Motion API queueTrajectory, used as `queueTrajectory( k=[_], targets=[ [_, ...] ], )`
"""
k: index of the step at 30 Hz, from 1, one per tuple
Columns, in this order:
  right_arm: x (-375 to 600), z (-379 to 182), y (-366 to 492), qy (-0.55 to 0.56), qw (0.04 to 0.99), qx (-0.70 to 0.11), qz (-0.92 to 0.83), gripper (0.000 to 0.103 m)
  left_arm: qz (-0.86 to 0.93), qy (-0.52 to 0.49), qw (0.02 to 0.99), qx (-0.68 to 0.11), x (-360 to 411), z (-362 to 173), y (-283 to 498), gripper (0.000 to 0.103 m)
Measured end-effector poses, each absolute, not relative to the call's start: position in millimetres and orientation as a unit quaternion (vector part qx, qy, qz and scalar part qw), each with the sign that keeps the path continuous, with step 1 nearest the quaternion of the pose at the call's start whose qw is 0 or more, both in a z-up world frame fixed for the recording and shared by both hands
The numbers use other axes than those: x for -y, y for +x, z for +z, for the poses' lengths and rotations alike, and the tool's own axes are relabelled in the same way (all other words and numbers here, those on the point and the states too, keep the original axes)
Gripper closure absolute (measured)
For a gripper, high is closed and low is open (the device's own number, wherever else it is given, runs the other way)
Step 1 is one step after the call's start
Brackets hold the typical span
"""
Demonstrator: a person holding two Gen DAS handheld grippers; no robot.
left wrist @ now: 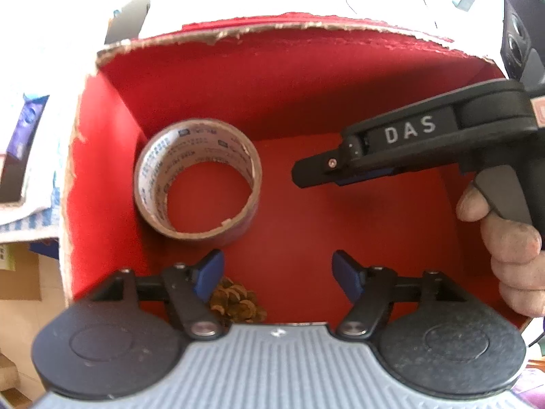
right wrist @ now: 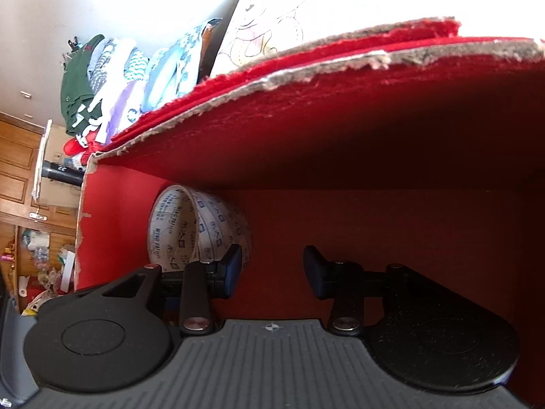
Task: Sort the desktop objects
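Left wrist view looks down into a red cardboard box with torn edges. A roll of brown tape with a printed white core lies in its corner, put away. The left claw is apart and empty. The right claw, inside the box, is also apart and holds nothing.

White capital letters "DAS" stood on the side of the black plastic right gripper, ahead and to the right of the left gripper's fingers. The grey cardboard-cored tape roll ahead-left carried rows of small printed marks on its inner liner, too small to read.
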State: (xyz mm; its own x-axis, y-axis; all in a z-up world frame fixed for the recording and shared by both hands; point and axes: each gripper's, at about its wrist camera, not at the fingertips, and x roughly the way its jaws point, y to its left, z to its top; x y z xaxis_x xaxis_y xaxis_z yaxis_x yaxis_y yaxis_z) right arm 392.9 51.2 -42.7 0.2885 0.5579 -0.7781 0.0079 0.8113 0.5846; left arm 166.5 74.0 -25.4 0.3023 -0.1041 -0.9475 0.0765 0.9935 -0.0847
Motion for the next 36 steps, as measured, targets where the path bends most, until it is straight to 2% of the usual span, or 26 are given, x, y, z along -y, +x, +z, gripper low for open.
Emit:
queueTrajectory(
  k=[5, 13, 25, 36],
  targets=[
    [-48.4, -38.8, 389.9, 0.242, 0.776, -0.559, 0.168, 0.059, -0.055, -0.009, 0.816, -0.575, -72.7, -21.0, 165.0, 0.025],
    [-43.0, -35.9, 390.0, 0.245, 0.788, -0.542, 0.160, 0.059, -0.041, -0.004, 0.819, -0.572, -72.8, -14.9, 156.1, 0.026],
    [-49.5, 12.9, 358.0, 0.193, 0.839, -0.482, 0.165, 0.059, 0.003, 0.008, 0.850, -0.527, -64.5, 25.4, 132.4, 0.020],
    [-39.6, 20.1, 307.9, 0.190, 0.873, -0.433, 0.116, 0.059, 0.031, 0.011, 0.860, -0.510, -63.8, 12.3, 125.4, 0.019]
  ],
)
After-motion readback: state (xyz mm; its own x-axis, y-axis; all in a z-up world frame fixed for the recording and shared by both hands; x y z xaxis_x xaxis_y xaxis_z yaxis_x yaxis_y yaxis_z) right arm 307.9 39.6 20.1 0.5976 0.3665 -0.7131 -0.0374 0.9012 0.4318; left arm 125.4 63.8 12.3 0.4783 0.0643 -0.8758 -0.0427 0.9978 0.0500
